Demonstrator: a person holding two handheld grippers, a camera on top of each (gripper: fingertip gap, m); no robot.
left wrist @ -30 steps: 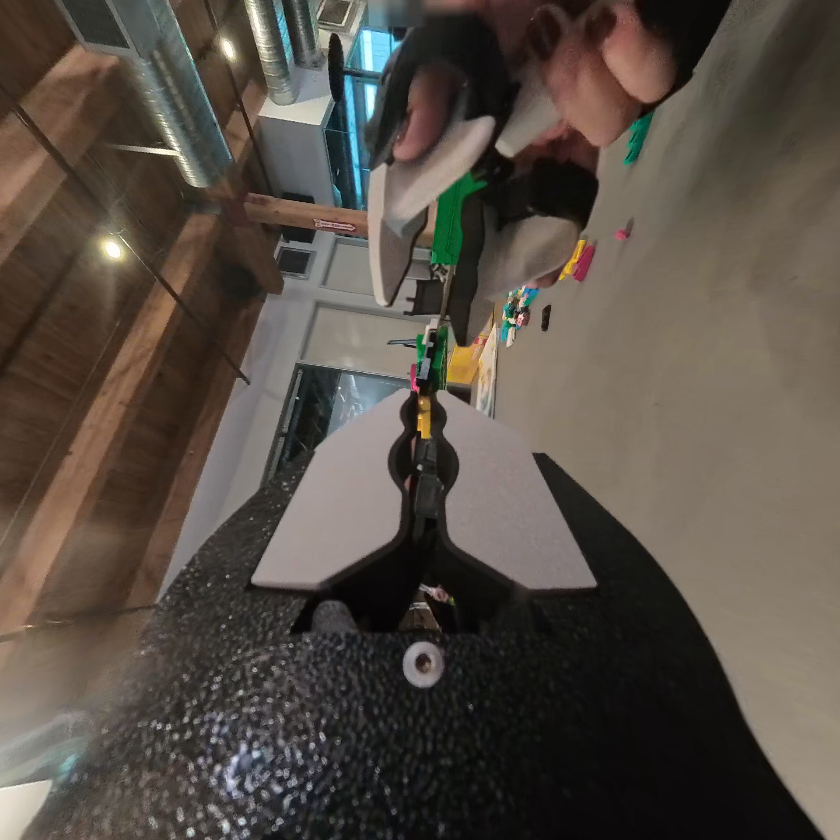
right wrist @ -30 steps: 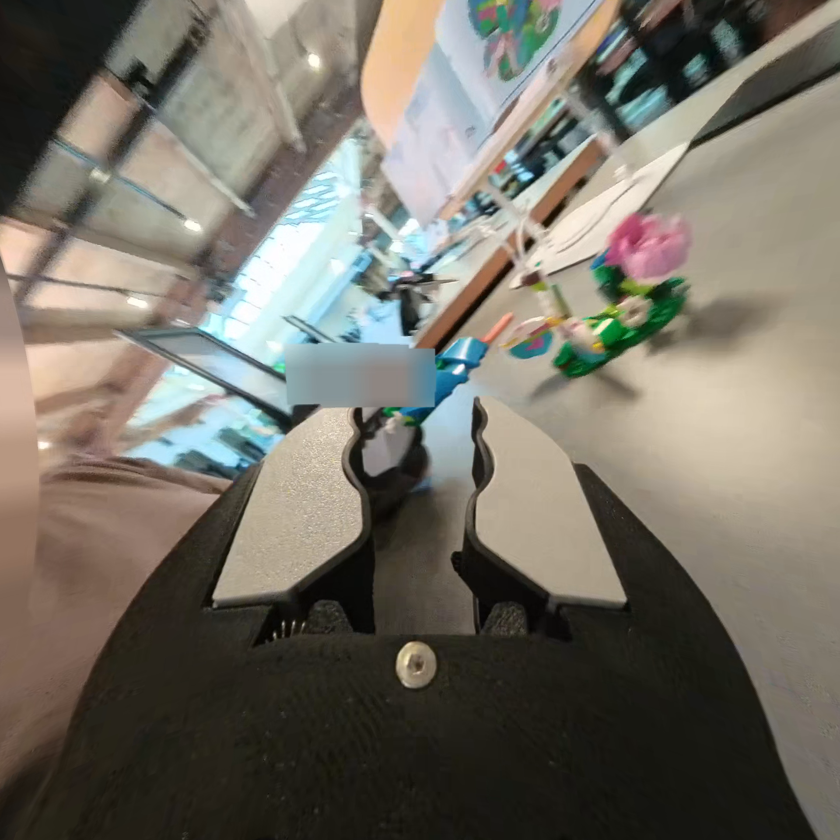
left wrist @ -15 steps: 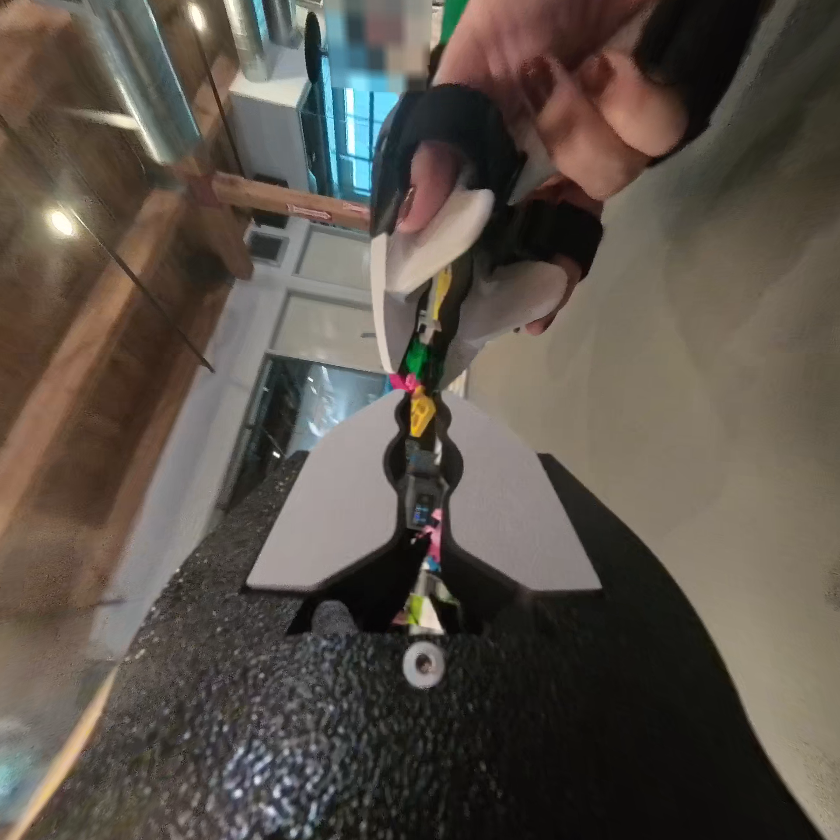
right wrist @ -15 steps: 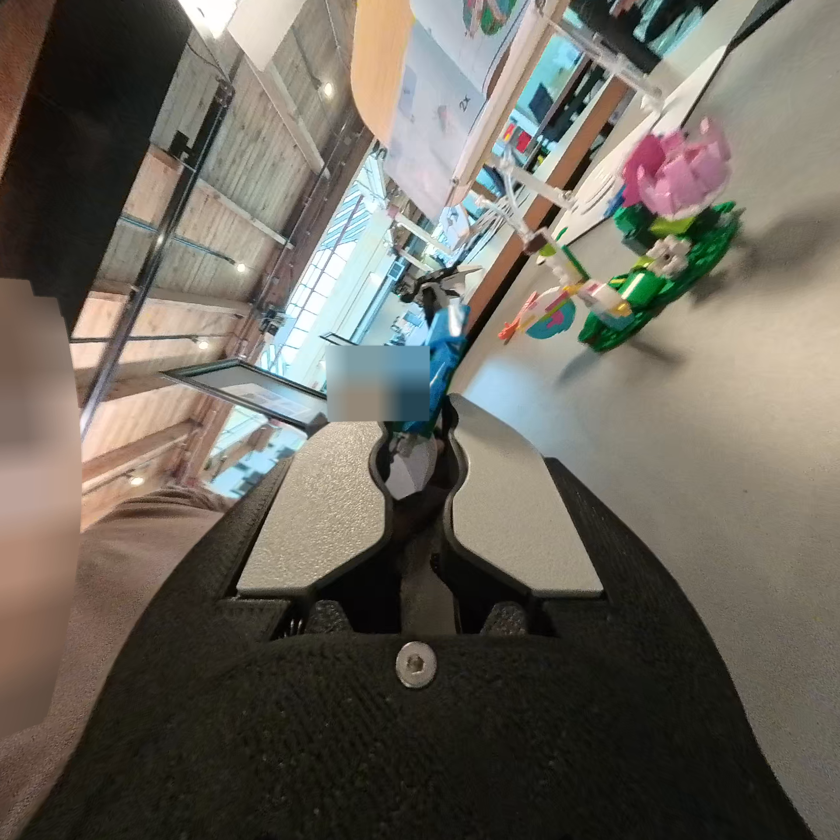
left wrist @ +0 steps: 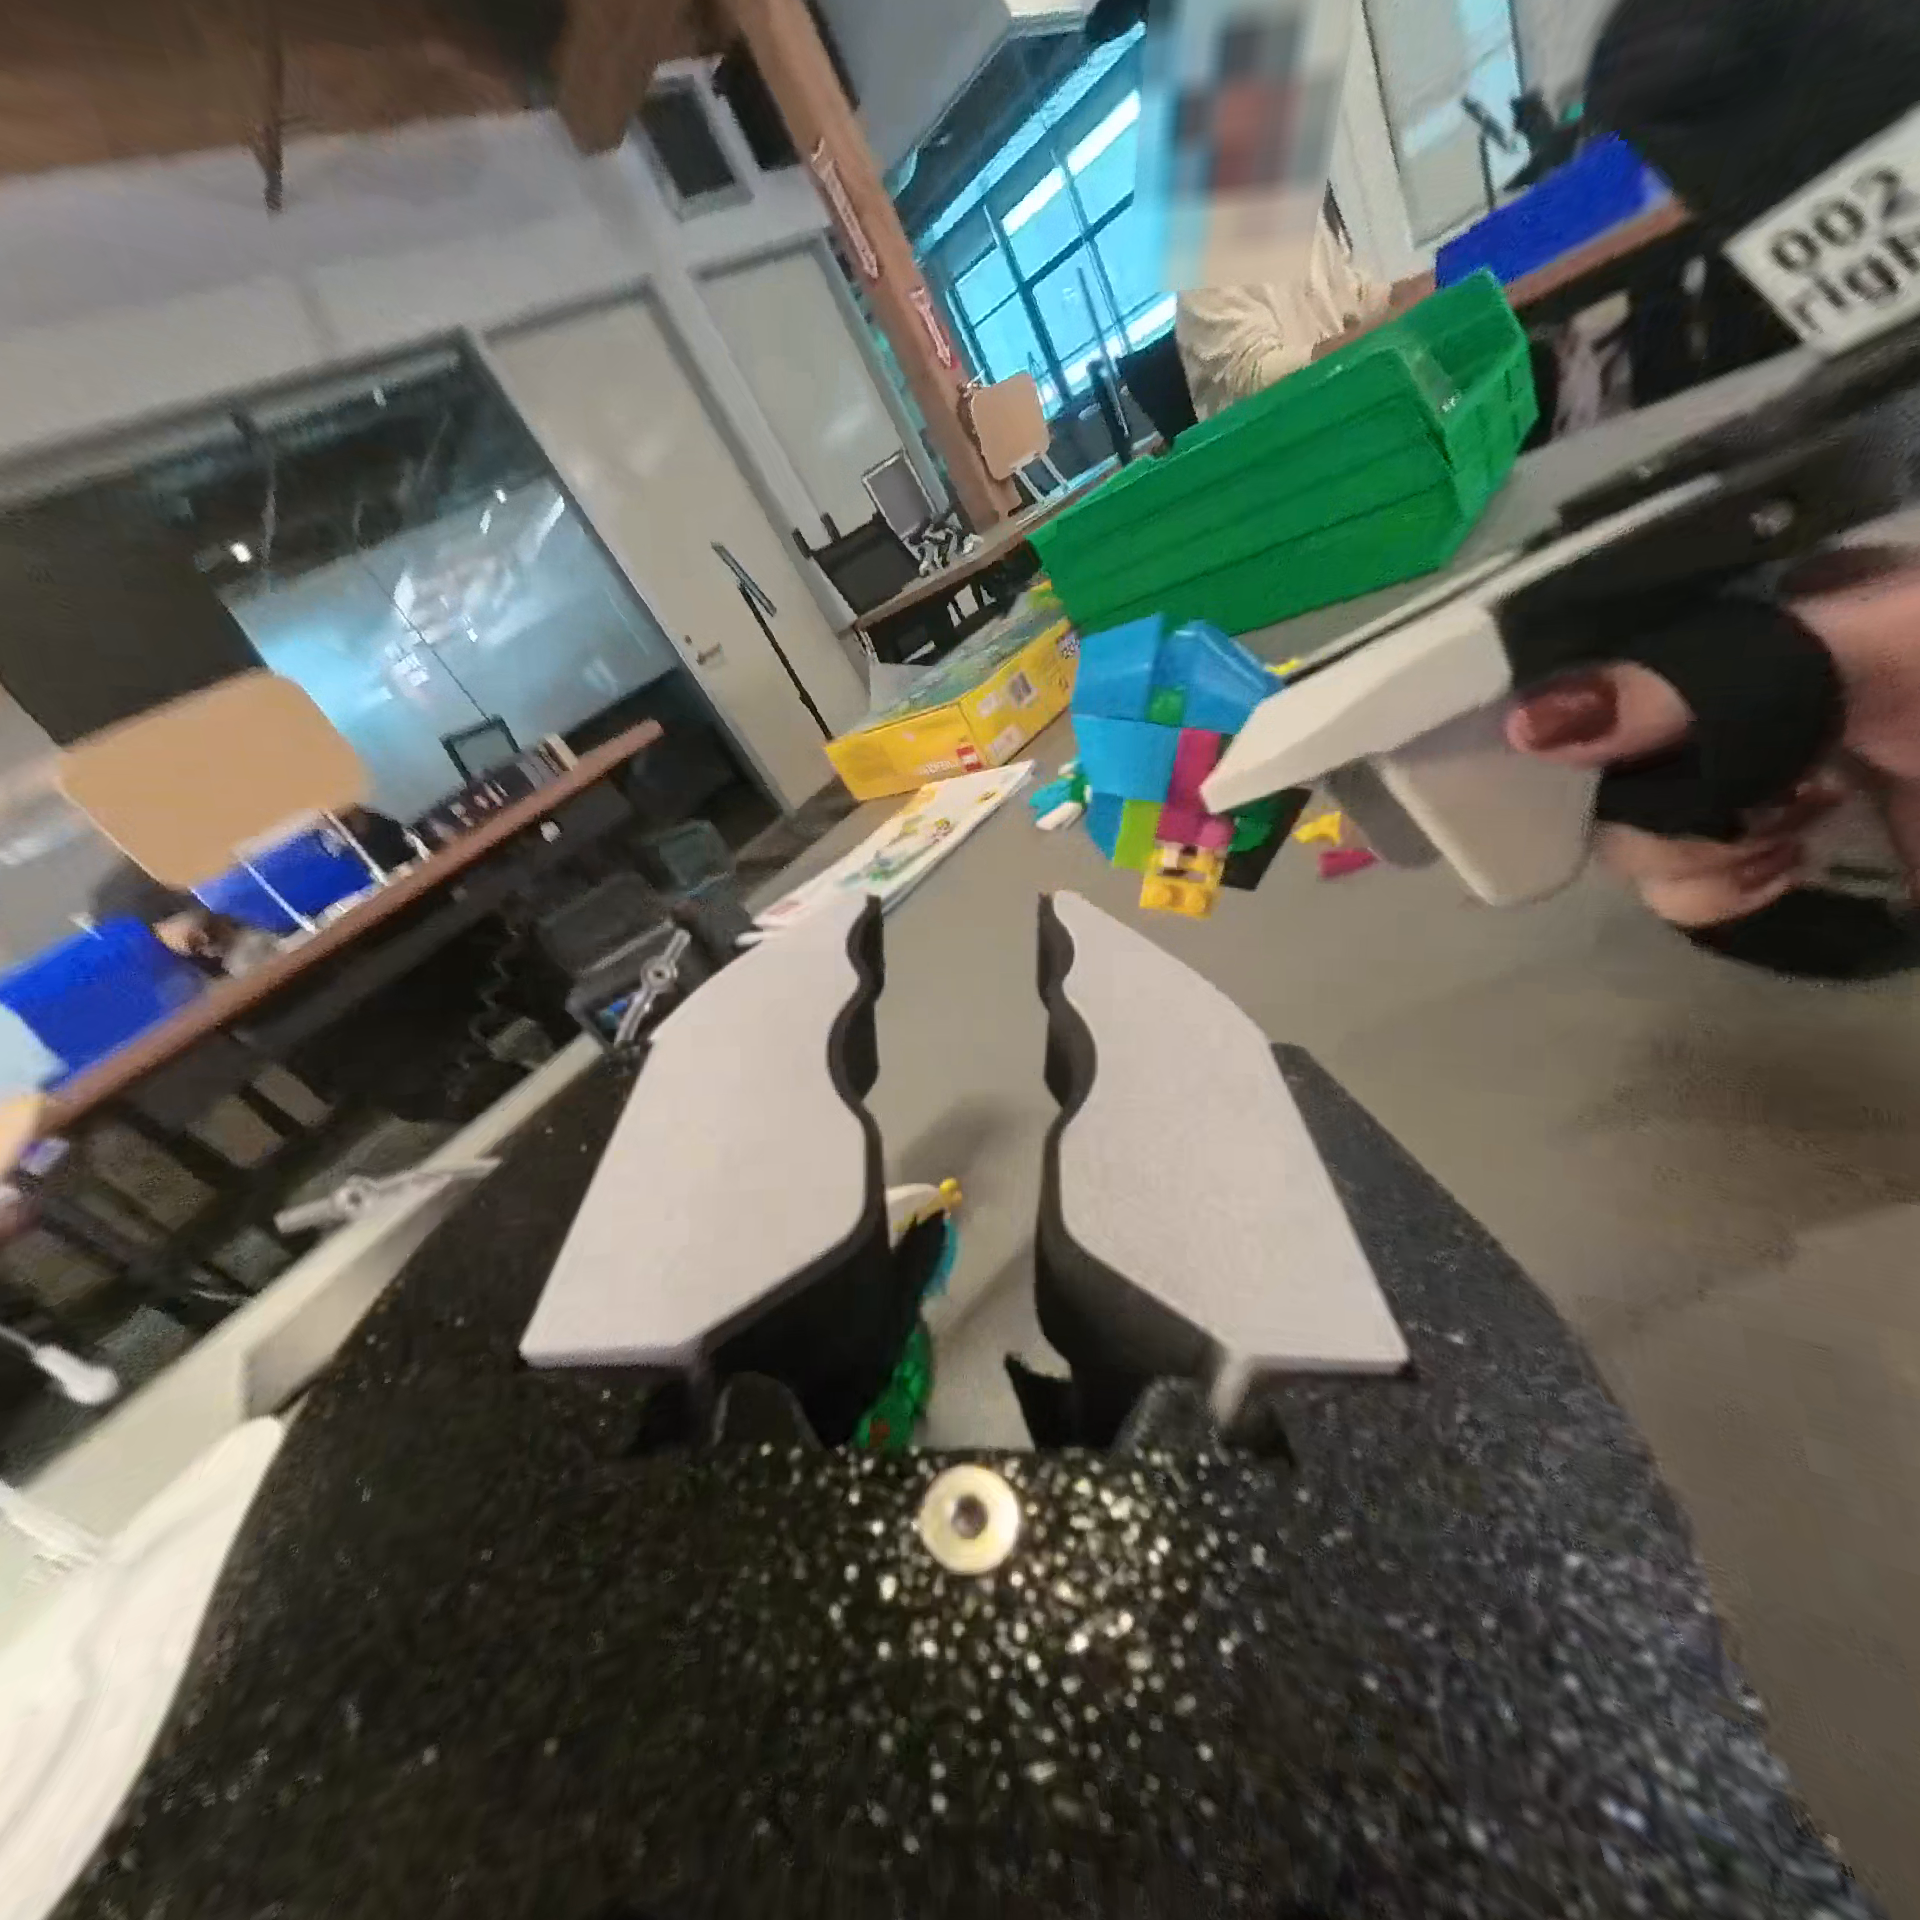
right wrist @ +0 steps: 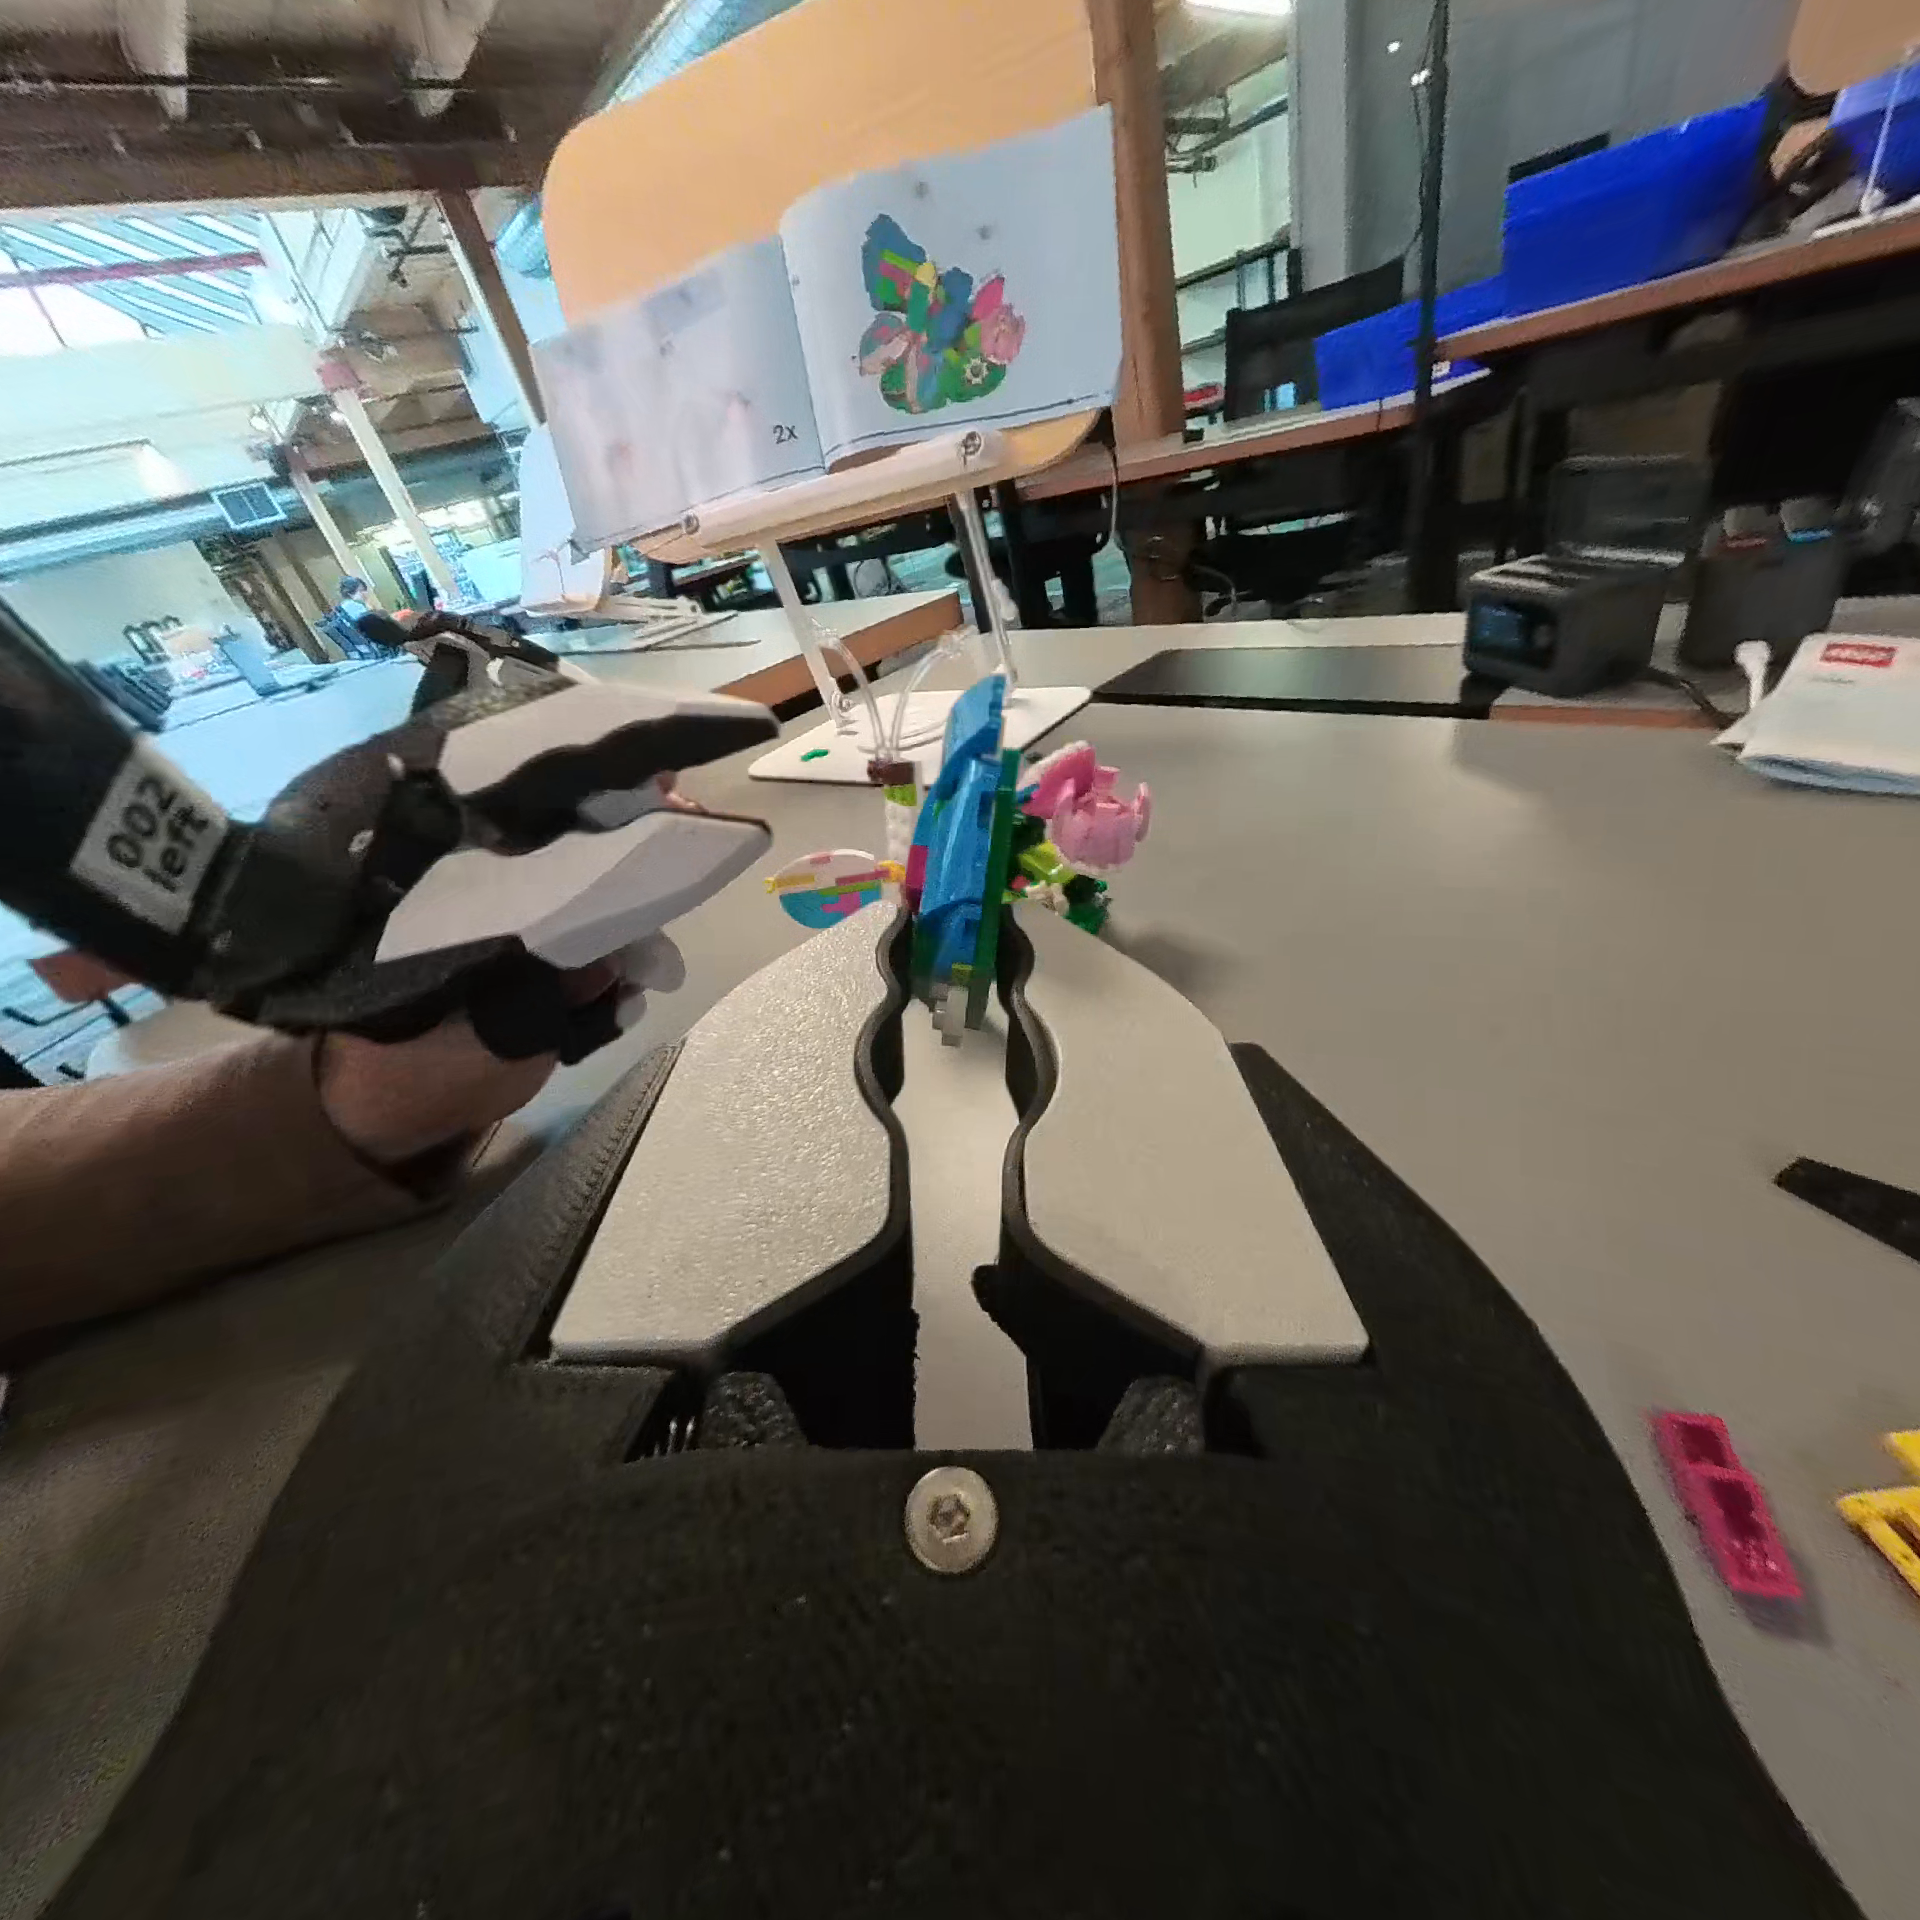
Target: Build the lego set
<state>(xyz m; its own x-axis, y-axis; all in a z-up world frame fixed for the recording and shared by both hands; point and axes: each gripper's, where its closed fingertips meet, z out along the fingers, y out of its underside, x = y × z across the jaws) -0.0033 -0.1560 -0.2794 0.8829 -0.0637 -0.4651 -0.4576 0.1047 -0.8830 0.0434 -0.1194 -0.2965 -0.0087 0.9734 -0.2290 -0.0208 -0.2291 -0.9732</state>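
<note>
A flat lego build of blue, pink and green bricks stands on edge between my right gripper's tips, which are shut on its lower end. In the left wrist view the same build hangs from the right gripper above the grey table. My left gripper is open and empty; in the right wrist view it sits just left of the build, apart from it. A small green and white lego piece shows low between my left fingers.
A pink lego flower on a green base and a round blue-pink piece stand behind the build. An instruction booklet on a clear stand is at the back. Pink and yellow bricks lie right. Yellow box, green bins. The grippers' ends are close to 7 centimeters from one another. To reach the round blue-pink piece in a straight line is about 12 centimeters for my left fingers, about 15 centimeters for my right.
My left gripper has let go of the lego build and opened. My right gripper has closed on the build and now holds it alone. Both grippers have turned from sideways to level.
</note>
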